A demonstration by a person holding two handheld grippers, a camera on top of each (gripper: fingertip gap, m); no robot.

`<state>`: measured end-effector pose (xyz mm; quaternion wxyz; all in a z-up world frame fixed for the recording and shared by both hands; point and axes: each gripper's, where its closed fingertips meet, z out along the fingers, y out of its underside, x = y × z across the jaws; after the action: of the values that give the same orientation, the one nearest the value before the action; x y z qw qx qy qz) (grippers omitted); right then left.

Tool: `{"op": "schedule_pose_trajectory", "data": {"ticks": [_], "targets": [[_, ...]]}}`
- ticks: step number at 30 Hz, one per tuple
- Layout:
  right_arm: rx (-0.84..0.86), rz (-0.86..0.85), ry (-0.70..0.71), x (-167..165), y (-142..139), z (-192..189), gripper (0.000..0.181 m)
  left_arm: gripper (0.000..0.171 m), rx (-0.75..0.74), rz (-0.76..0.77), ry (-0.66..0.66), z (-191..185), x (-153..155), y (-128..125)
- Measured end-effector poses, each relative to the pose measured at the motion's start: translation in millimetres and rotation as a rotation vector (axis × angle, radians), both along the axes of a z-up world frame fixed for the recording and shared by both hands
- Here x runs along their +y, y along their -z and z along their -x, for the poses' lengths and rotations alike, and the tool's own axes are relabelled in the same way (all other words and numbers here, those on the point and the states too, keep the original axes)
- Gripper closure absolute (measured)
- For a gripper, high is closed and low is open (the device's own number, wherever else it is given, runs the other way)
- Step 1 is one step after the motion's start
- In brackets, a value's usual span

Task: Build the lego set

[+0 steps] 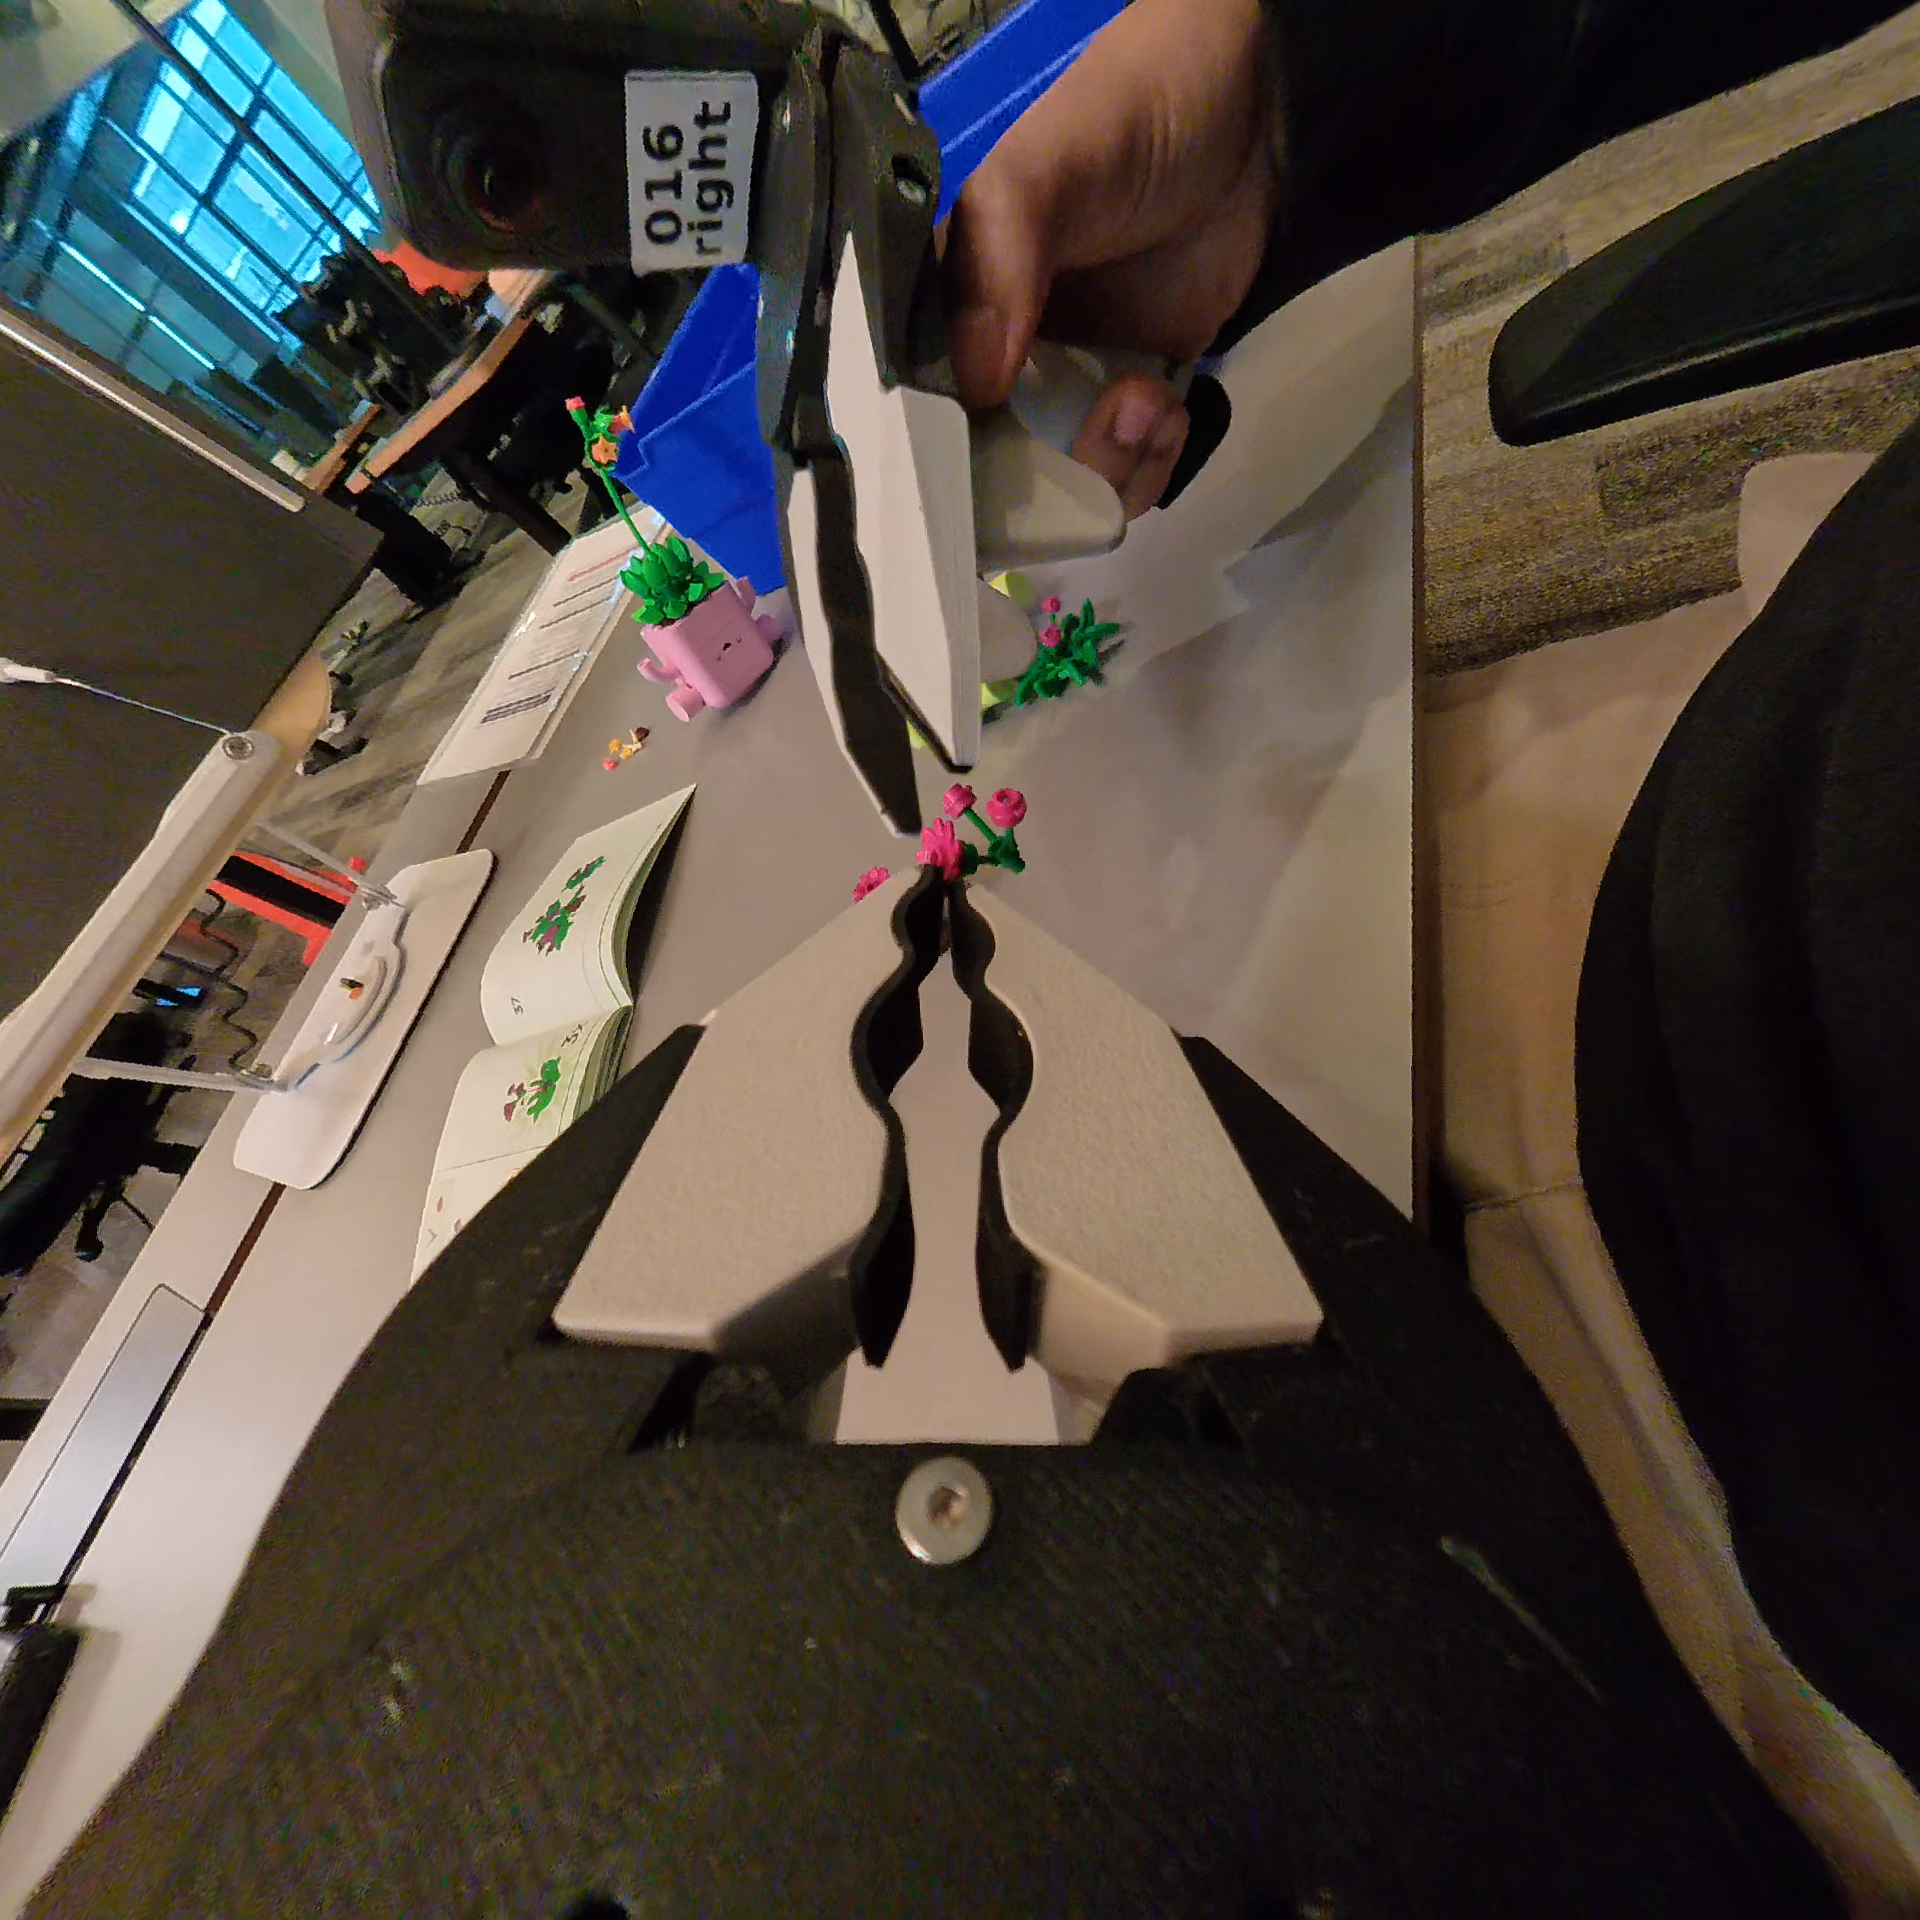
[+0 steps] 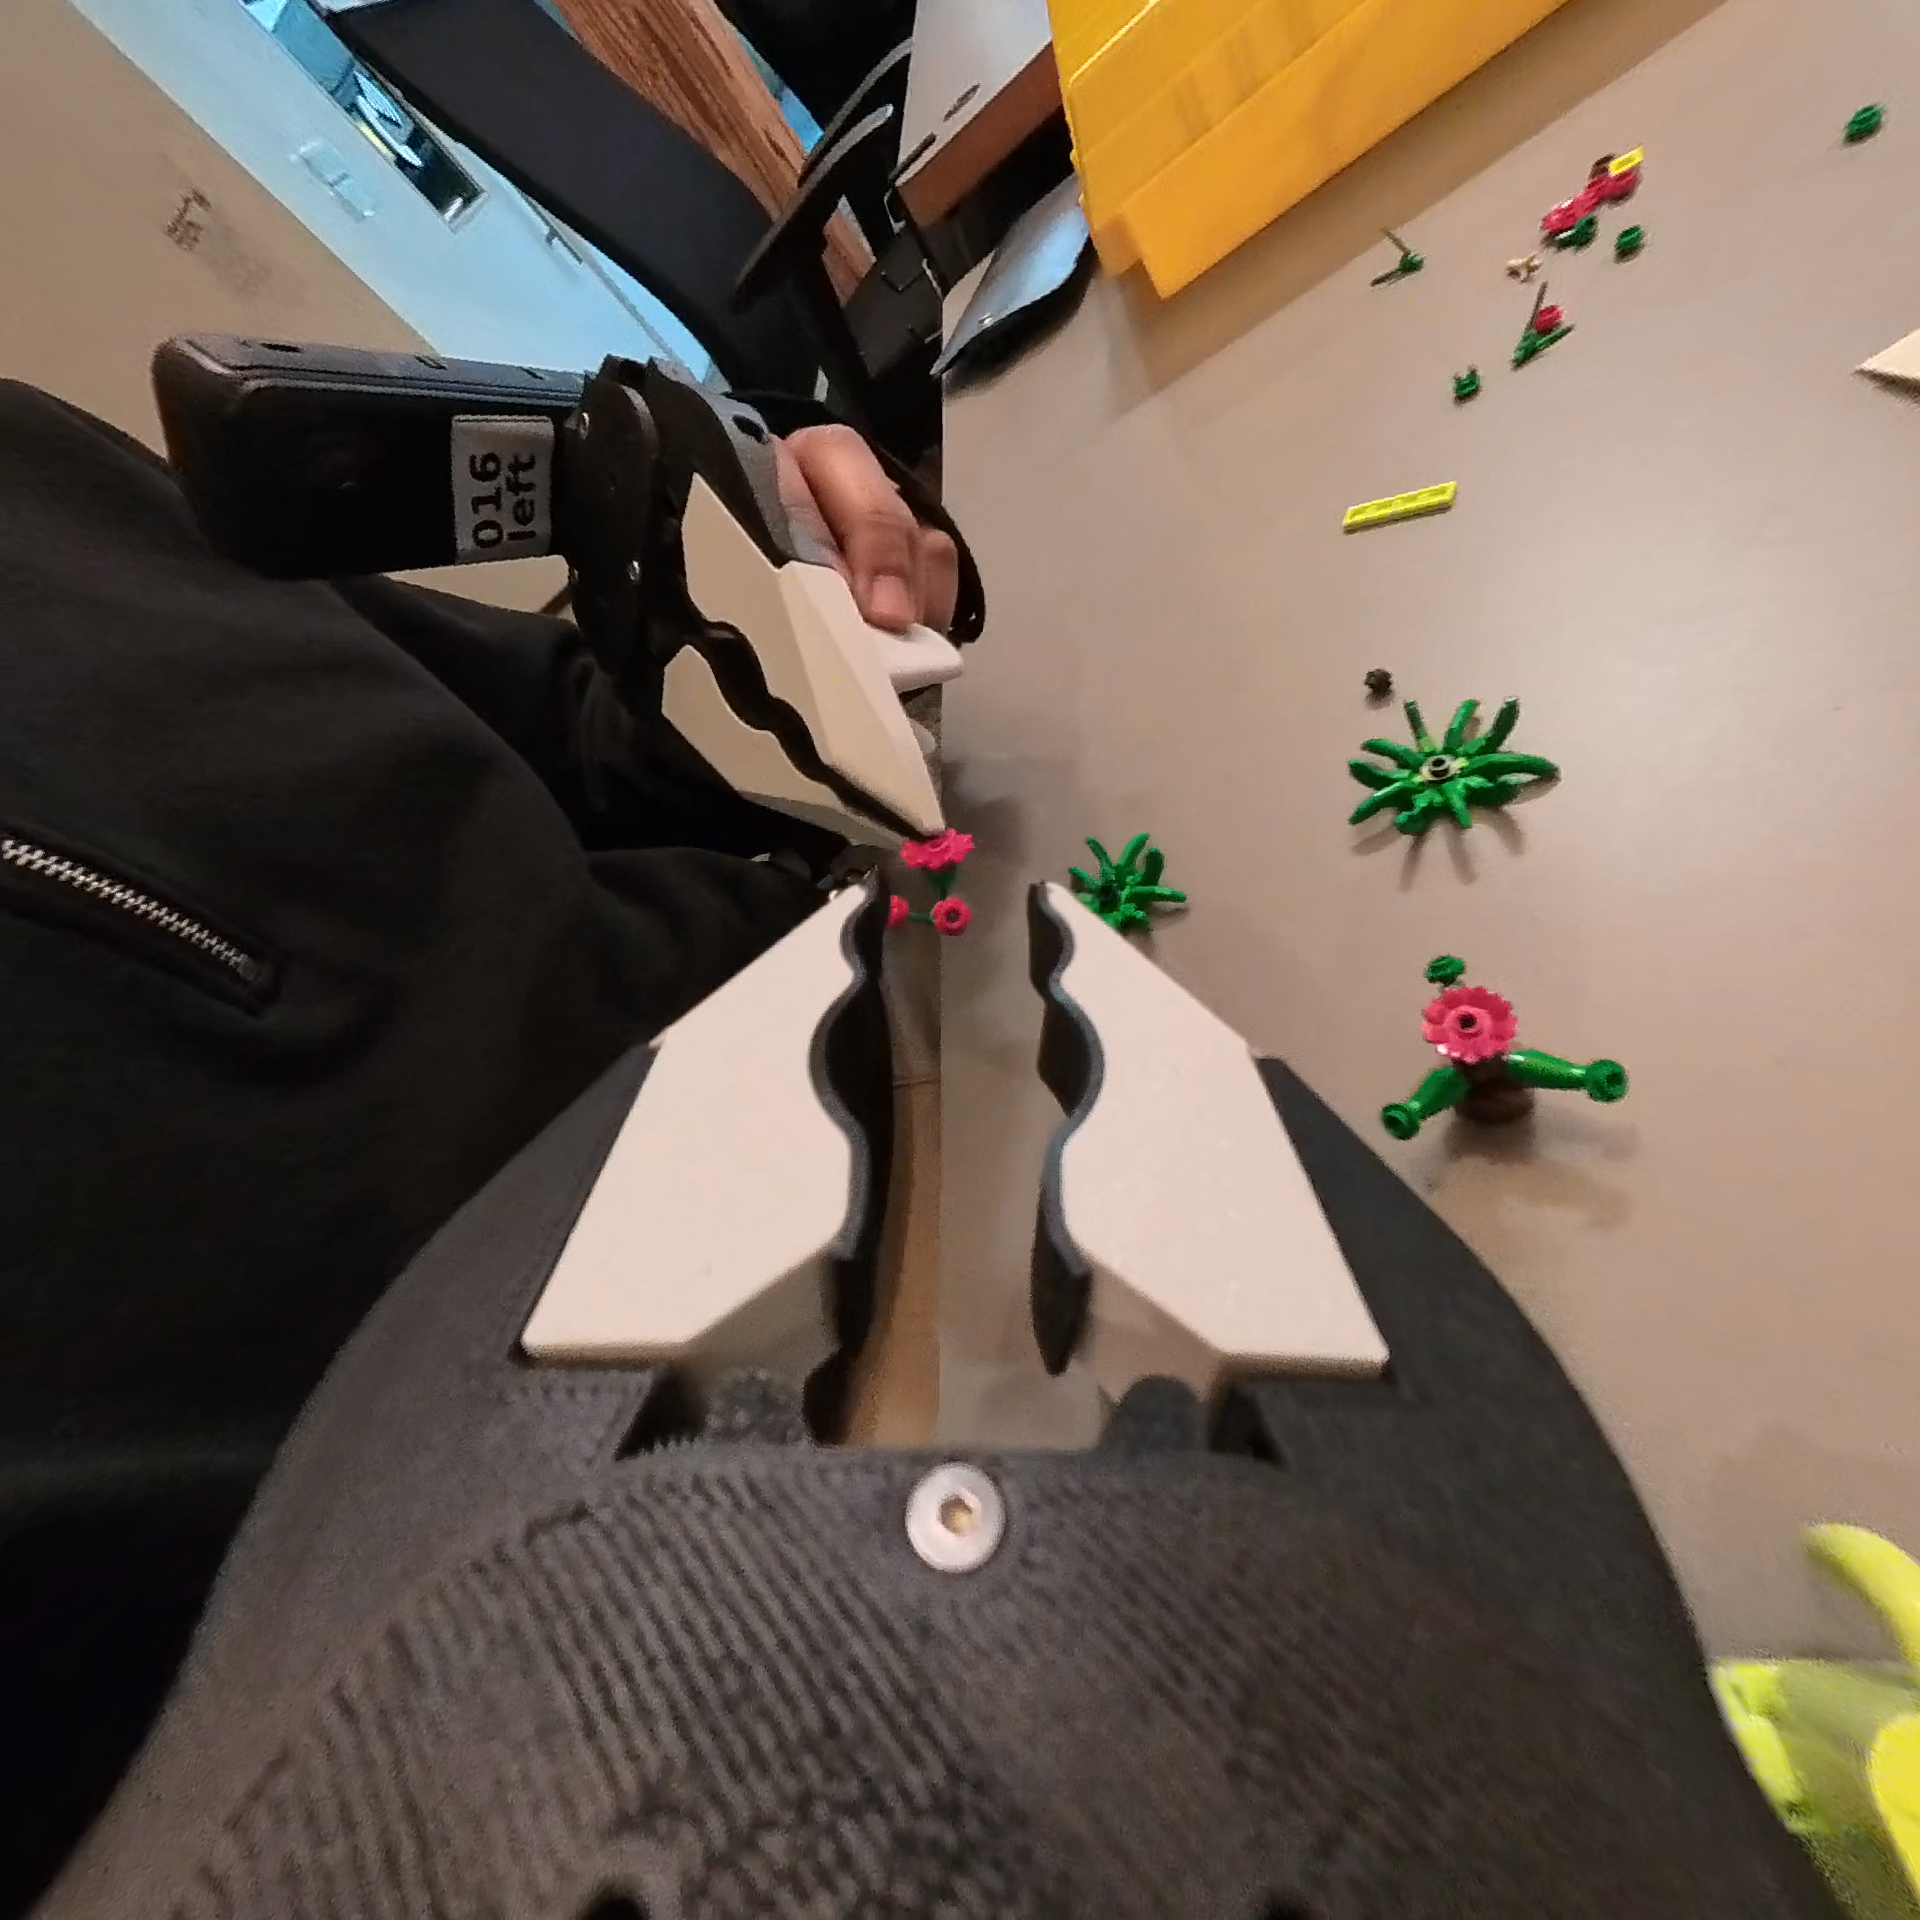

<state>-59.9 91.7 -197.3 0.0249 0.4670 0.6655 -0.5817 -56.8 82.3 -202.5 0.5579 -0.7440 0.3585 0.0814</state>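
Note:
My left gripper (image 1: 940,891) is shut on a small flower sprig (image 1: 971,831): a green stem with a pink bloom and two pink buds. It holds the sprig above the table's near edge. In the right wrist view the left gripper (image 2: 916,828) pinches the bloom (image 2: 937,850), and the buds (image 2: 951,914) hang towards my right gripper (image 2: 951,899). The right gripper is open, its fingertips either side of the buds and not closed on them. In the left wrist view the right gripper (image 1: 930,795) comes in from above, tips just over the sprig.
A pink pot with a green plant (image 1: 712,655), a blue bin (image 1: 707,436) and an open instruction booklet (image 1: 582,935) lie at the left. Green leaf pieces (image 2: 1449,769), a pink flower on a green stem (image 2: 1486,1049), a lime plate (image 2: 1397,506) and a yellow bin (image 2: 1247,125) lie beyond. Less than 4 cm separates the two grippers' tips. Left tips and right tips are each some 20 centimetres from the lime plate (image 2: 1397,506).

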Motion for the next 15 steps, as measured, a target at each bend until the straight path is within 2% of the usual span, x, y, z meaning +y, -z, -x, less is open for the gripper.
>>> {"op": "schedule_pose_trajectory", "data": {"ticks": [4,7,11,13,15], "targets": [[-0.02,-0.01,-0.032,-4.1,3.8,-2.1,0.16,0.171,-0.005,-0.007,0.012,-2.1,-0.5,-0.7],[-0.028,0.006,-0.06,-8.0,3.5,-3.5,0.174,0.171,-0.007,-0.013,0.019,-2.8,-0.8,-1.6],[-0.034,0.014,-0.062,-9.0,4.2,-2.4,0.176,0.17,-0.019,-0.023,0.013,0.1,-0.1,-1.3],[-0.023,0.022,-0.038,-7.9,1.9,0.0,0.176,0.152,-0.085,0.057,0.036,-3.1,-4.9,5.7],[0.008,0.04,0.006,-6.1,-3.0,3.5,0.176,0.145,-0.19,0.166,0.04,-2.0,-14.9,12.4]]}}
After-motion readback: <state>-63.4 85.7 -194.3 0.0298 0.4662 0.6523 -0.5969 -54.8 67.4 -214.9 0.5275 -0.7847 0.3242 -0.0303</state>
